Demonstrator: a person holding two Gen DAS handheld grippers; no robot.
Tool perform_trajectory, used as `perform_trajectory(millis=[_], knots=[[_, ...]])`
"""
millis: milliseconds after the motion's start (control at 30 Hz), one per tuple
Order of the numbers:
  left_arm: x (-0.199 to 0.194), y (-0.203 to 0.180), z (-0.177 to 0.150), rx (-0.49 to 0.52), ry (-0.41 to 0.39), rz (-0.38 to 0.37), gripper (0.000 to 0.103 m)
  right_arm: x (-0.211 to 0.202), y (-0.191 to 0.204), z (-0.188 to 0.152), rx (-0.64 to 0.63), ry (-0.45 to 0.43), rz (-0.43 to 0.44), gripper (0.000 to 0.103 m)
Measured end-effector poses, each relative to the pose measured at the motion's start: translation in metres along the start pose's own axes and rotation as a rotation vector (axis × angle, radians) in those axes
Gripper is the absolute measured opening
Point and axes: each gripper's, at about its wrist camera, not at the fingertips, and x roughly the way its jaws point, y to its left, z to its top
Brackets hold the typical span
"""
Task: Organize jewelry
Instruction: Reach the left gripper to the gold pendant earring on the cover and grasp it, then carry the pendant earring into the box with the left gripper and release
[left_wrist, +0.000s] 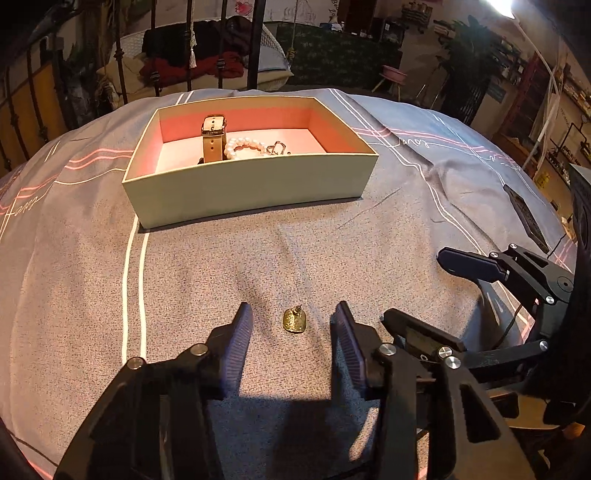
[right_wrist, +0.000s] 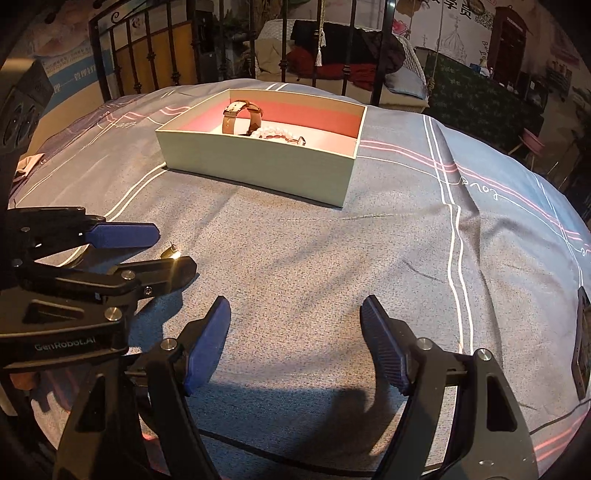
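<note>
A small gold earring (left_wrist: 294, 320) lies on the grey bedspread between the open fingers of my left gripper (left_wrist: 293, 317), not touched by either pad. It also shows in the right wrist view (right_wrist: 171, 253), partly behind the left gripper (right_wrist: 173, 251). A pale green box (left_wrist: 251, 192) with a pink inside stands farther back and holds a watch (left_wrist: 213, 138), a pearl bracelet (left_wrist: 245, 147) and a small metal piece (left_wrist: 277, 149). The box (right_wrist: 258, 166) shows in the right wrist view too. My right gripper (right_wrist: 295, 314) is open and empty above bare bedspread.
The bedspread (left_wrist: 295, 251) has white and pink stripes and shallow wrinkles. A dark flat device (left_wrist: 526, 218) lies on it at the right. An iron bed frame (right_wrist: 207, 55) and clutter stand beyond the bed's far edge.
</note>
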Motion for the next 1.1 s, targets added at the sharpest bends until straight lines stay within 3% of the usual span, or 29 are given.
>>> perform_trajectory(millis=[67, 167, 300, 400, 467, 500, 533, 633, 967, 1100], knots=[[-0.001, 0.001, -0.001, 0.012, -0.005, 0.010, 0.023, 0.000, 0.002, 0.001, 0.000, 0.002, 0.012, 0.074], [-0.002, 0.003, -0.001, 0.015, -0.009, 0.012, 0.012, 0.001, 0.006, 0.002, -0.016, 0.006, 0.025, 0.074], [-0.003, 0.005, -0.001, 0.015, -0.012, 0.009, 0.012, 0.003, 0.011, 0.004, -0.030, 0.009, 0.036, 0.071], [-0.005, 0.005, -0.001, 0.021, -0.018, 0.014, 0.012, 0.003, 0.012, 0.005, -0.033, 0.009, 0.060, 0.058], [-0.008, 0.008, 0.001, 0.009, -0.023, 0.010, 0.011, 0.002, 0.013, 0.006, -0.034, 0.005, 0.067, 0.039], [-0.011, 0.010, 0.002, 0.002, -0.028, 0.012, 0.011, 0.002, 0.014, 0.006, -0.036, 0.004, 0.070, 0.034], [-0.014, 0.012, 0.004, -0.003, -0.035, 0.013, 0.011, 0.002, 0.014, 0.007, -0.039, 0.006, 0.086, 0.022], [-0.022, 0.017, 0.009, -0.012, -0.053, 0.019, 0.011, 0.002, 0.016, 0.009, -0.042, 0.004, 0.109, 0.013], [-0.024, 0.023, 0.024, -0.050, -0.058, -0.004, 0.012, -0.008, 0.011, 0.034, -0.007, -0.079, 0.129, 0.010], [-0.029, 0.025, 0.044, -0.055, -0.085, -0.012, 0.011, -0.013, 0.006, 0.057, -0.009, -0.118, 0.123, 0.010]])
